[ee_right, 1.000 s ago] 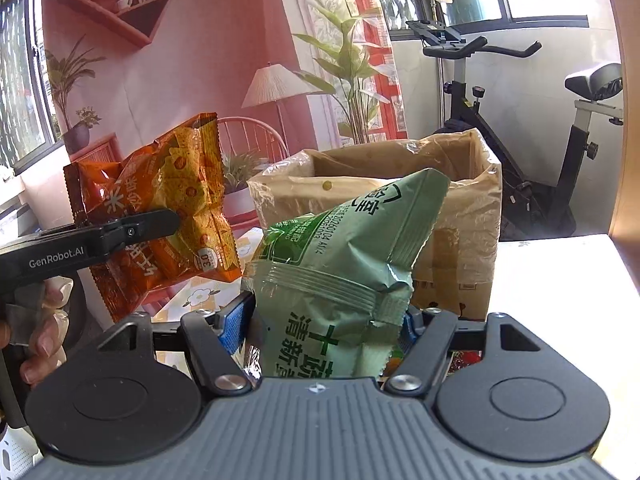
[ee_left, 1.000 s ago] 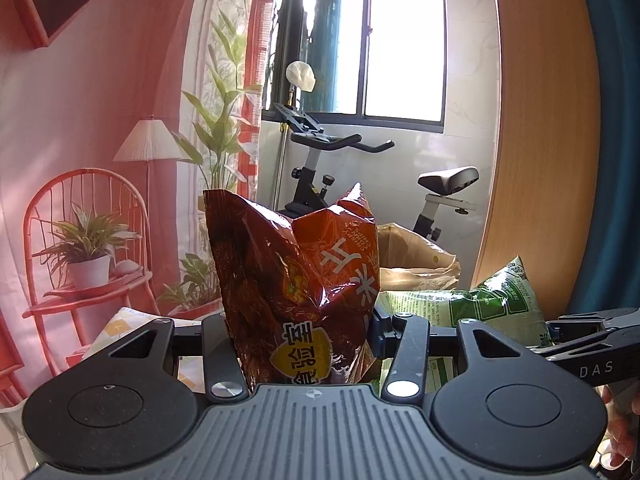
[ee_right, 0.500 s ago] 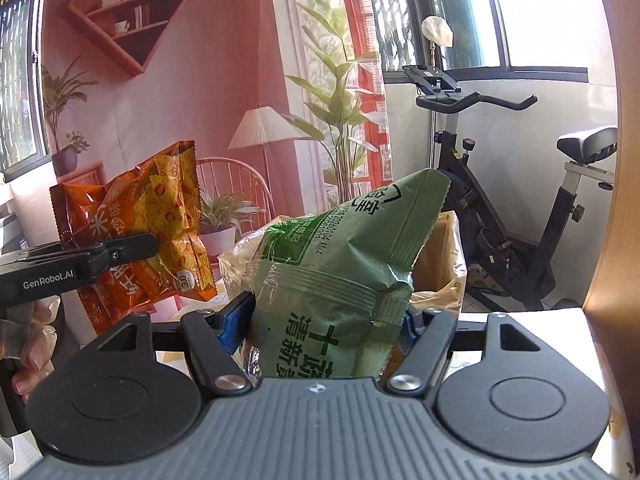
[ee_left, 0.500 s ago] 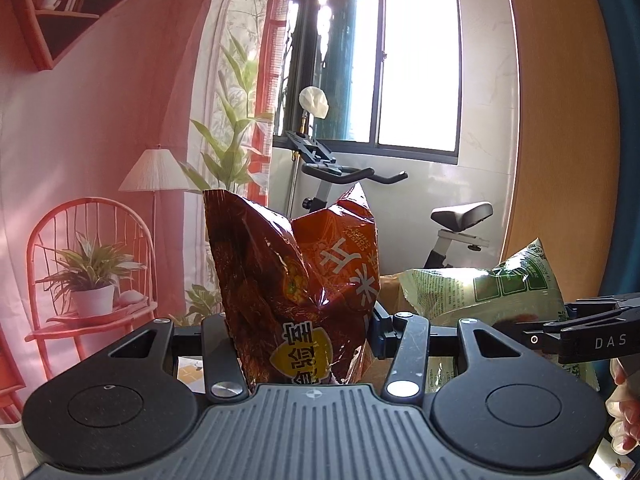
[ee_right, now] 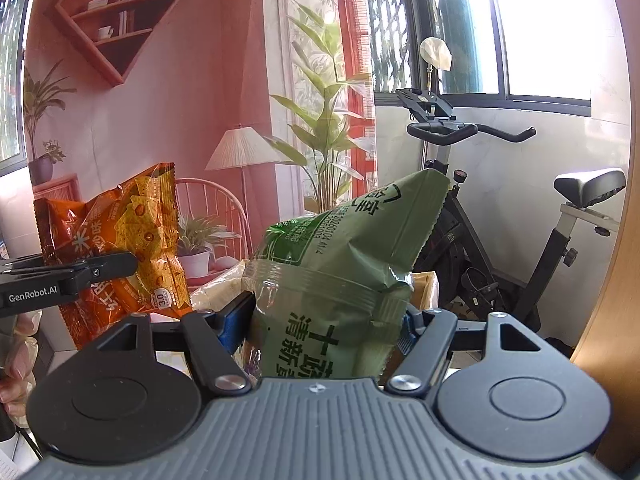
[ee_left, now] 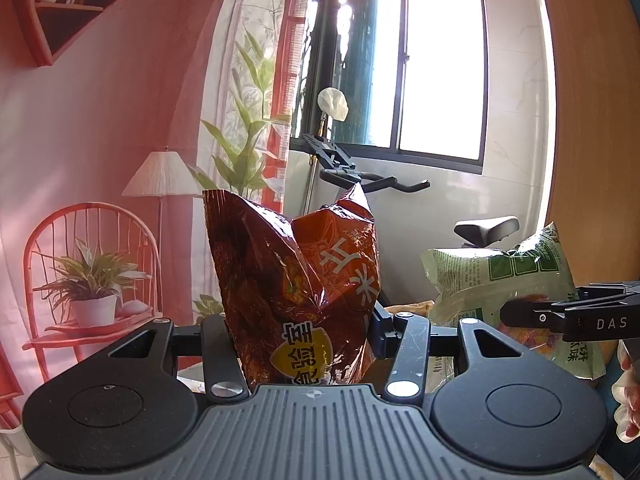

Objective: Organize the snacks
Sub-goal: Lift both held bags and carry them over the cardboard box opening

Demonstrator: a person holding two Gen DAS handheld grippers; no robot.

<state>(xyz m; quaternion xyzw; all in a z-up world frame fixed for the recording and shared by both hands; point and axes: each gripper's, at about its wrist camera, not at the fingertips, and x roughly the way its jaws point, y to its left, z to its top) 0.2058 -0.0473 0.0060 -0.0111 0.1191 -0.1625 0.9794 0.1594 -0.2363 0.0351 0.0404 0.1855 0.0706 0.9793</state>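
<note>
- The left gripper point(ee_left: 306, 344) has its jaws squeezed on the bottom of the red snack bag point(ee_left: 296, 288), which stands up between them.
- The right gripper point(ee_right: 320, 332) has its jaws squeezed on the bottom of the green snack bag point(ee_right: 340, 276) the same way.
- Each gripper shows in the other's view: the right one point(ee_left: 532, 314) comes in from the side with the green bag point(ee_left: 500, 276), and the left one point(ee_right: 100, 268) holds the red bag point(ee_right: 116, 240).
- A second ago the 2 bags sat low, near the brown paper bag point(ee_right: 218, 286). Now both are up higher, and only a bit of the paper bag peeks out behind them.
- More window and wall shows now, and less table.
- So it looks like both snacks are lifted clear and ready to go to a new spot. Where that spot is, the views do not show.
- A person's hand point(ee_right: 18, 356) holds the left gripper's handle.
</note>
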